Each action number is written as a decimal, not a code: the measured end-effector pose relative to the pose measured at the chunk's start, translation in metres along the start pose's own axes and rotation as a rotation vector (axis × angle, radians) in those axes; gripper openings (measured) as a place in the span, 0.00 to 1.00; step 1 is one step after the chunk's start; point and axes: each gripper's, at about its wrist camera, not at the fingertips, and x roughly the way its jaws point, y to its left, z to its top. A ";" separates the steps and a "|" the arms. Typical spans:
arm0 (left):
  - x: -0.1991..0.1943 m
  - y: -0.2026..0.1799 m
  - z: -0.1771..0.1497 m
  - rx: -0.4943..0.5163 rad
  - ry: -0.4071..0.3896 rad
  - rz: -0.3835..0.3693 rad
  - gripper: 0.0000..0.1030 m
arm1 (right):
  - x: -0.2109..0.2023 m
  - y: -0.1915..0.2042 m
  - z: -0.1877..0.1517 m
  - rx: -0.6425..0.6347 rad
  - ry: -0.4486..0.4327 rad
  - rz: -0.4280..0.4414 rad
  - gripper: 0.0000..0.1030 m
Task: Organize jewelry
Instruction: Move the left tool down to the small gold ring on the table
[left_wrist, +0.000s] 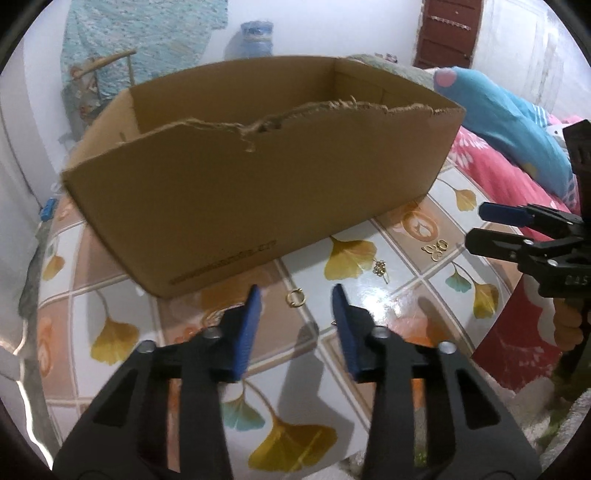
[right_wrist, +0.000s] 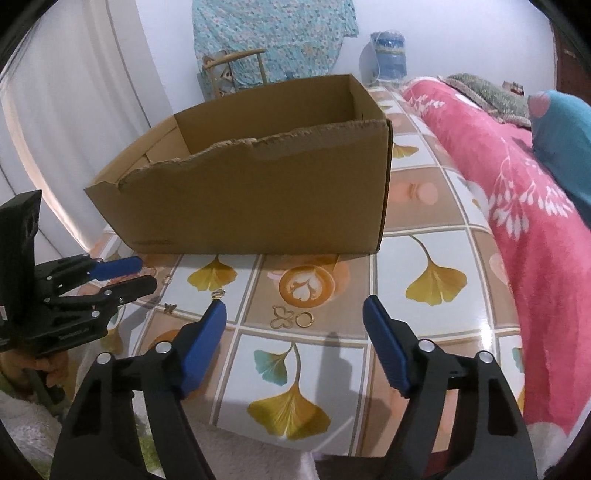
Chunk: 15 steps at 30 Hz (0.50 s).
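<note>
Left tool (left_wrist: 295, 291) spread, gold ring (left_wrist: 294, 297), box (left_wrist: 258, 184) print blurred

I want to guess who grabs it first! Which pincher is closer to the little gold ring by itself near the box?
The left gripper. The gold ring lies on the table right between its open fingertips. The right gripper hovers farther off to the right, open over the butterfly-shaped piece.

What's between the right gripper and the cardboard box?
In the right wrist view, ahead of the open right gripper, a gold butterfly charm and a gold ring lie on the patterned tablecloth, short of the cardboard box.
</note>
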 end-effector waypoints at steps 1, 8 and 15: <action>0.002 -0.001 0.001 0.005 0.004 -0.003 0.29 | 0.003 -0.001 0.000 0.003 0.006 0.003 0.68; 0.014 -0.004 0.006 0.029 0.044 -0.002 0.22 | 0.013 -0.010 0.002 0.023 0.021 0.016 0.66; 0.021 -0.003 0.006 0.027 0.078 0.002 0.15 | 0.016 -0.012 0.001 0.031 0.023 0.022 0.64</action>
